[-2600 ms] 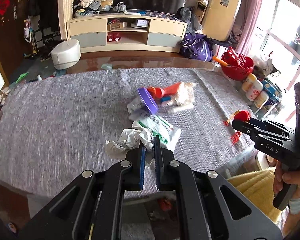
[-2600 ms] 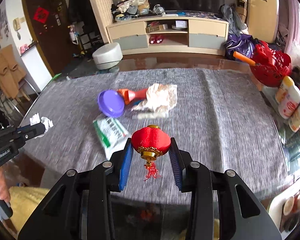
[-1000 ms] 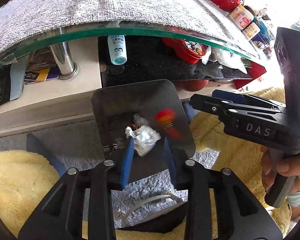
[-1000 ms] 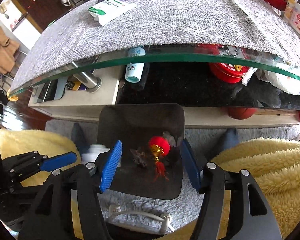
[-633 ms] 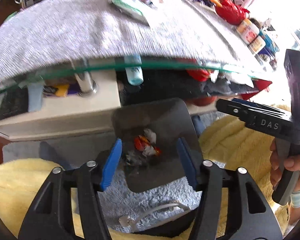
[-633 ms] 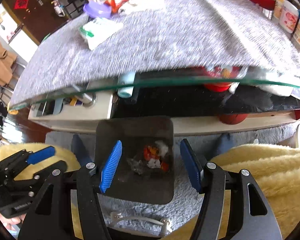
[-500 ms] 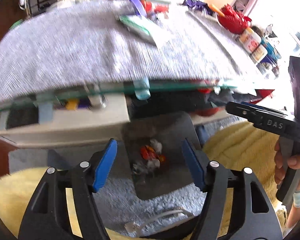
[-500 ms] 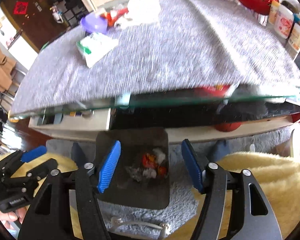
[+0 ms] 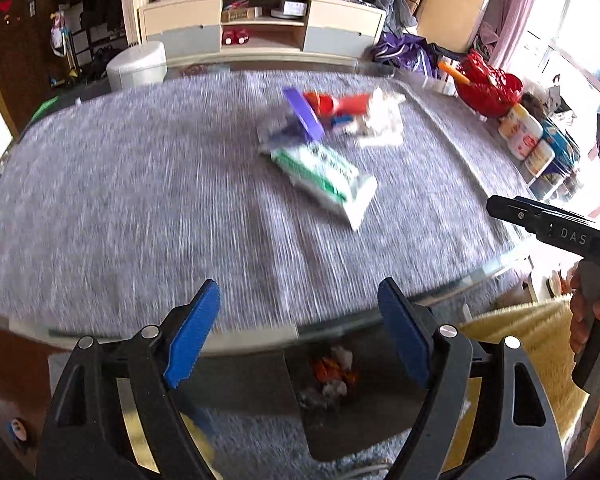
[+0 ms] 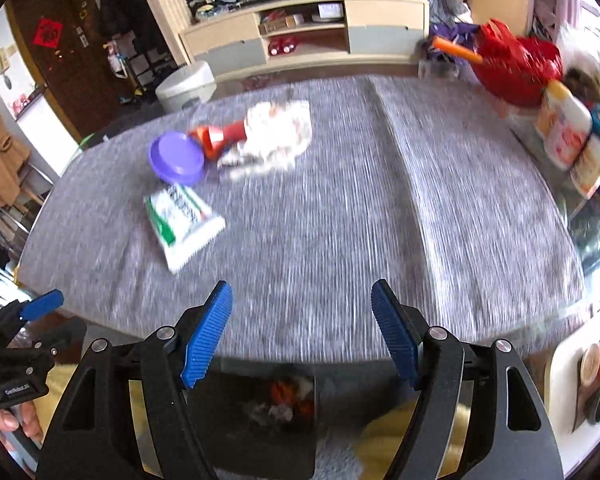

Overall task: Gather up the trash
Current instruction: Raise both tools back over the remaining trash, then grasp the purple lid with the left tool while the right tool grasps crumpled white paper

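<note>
Left hand-held gripper wide, bin seemingly holding trash

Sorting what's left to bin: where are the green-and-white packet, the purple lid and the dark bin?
green-and-white packet [image 10: 180, 220]: right wrist view, printed face.
purple lid [image 10: 176, 157]: right wrist view, top face.
dark bin [image 10: 236, 436]: right wrist view, inner floor.

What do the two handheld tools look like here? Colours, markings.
Both are black angular frames with silver pivot screws and ribbed blue pads. The left tool carries small white lettering on its side, too blurred to read; the right tool has white "DAS" lettering. No cables or sleeves are visible.
</note>
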Available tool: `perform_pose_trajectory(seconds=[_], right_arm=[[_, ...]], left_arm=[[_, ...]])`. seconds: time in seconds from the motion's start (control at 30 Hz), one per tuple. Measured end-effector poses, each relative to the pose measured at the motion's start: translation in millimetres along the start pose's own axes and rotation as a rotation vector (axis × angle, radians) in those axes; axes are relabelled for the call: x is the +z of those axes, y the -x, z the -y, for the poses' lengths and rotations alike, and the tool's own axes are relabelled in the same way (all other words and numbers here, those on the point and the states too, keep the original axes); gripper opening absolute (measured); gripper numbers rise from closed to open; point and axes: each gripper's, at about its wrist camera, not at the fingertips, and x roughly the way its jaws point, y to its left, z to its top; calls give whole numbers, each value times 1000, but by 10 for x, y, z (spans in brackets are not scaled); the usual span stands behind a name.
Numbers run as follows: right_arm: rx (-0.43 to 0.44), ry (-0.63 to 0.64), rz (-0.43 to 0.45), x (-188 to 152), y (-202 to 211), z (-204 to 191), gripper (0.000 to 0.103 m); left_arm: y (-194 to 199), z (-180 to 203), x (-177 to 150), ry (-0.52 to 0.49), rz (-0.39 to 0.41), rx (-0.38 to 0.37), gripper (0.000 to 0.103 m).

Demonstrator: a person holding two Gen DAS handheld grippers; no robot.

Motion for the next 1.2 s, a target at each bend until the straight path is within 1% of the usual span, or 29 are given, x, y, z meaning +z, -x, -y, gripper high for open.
perform_pose_trajectory(seconds=[0.17,0.37,0.43,0.53,0.6,0.63,0.67,0.77,0.9,1.07,1.1,1.17,1.2], right_arm=[[4,12,17,281,-138,-50,73],[15,16,15,542,-384,-94,73],[20,21,11,606,-473,-103,73],[27,27,2,708,-633,-124,72],[27,28,-1,786,-751,-144,72],[27,29,-2,807,-782,-151,71],[28,29,-6,849,-849,-165,70],[33,28,-15,924,-975,-196,67],[44,22,-25,998,-1109,-237,67],[57,20,-29,1064,-1227,-274,67],[58,21,-30,1069,-1247,-281,65],[64,21,-42,1083,-1309,-281,50],[65,21,-46,1085,-1330,-278,48]], left_arm=[[-82,-24,335,0,22,8,77],[-248,-67,731,-9,29,-25,76],[-319,-64,865,-11,33,-34,73],[-443,-64,1033,-10,29,-55,66],[-520,-63,1116,-12,24,-64,59],[-562,-63,1163,-15,20,-65,57],[-601,-63,1207,-20,17,-63,52],[-726,-75,1315,-22,9,-56,46],[-867,-104,1402,-15,-6,-61,43],[-1010,-104,1472,-6,-19,-73,43],[-1028,-102,1483,-6,-21,-75,40],[-1062,-102,1512,-6,-22,-80,37],[-1079,-92,1523,-8,-26,-83,33]])
